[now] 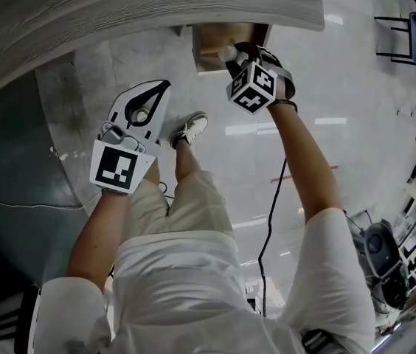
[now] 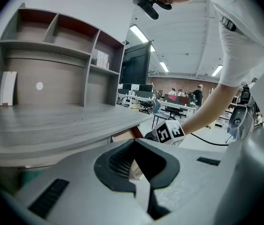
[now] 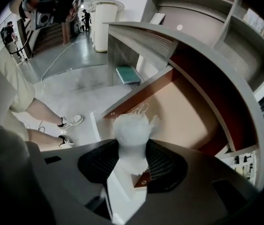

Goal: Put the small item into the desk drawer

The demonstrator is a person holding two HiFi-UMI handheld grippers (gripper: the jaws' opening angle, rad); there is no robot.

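The small item is a white fluffy ball [image 3: 131, 131], and my right gripper [image 3: 132, 161] is shut on it. The head view shows that gripper [image 1: 237, 59] pointing steeply down over the open wooden drawer [image 1: 219, 44] under the grey desk top [image 1: 119, 13], with the ball [image 1: 226, 52] at its tip. From the right gripper view, the ball hangs above the drawer's tan floor [image 3: 181, 109], near its front edge. My left gripper [image 1: 161, 91] hovers to the left of the drawer, over the floor. Its jaws [image 2: 139, 191] meet at the tips with nothing between them.
The person's shoes [image 1: 190, 127] stand on the pale floor just below the drawer. A black cable [image 1: 268, 220] trails down by the right arm. A shelf unit [image 2: 52, 55] stands on the desk. A teal object [image 3: 128, 74] lies under the desk.
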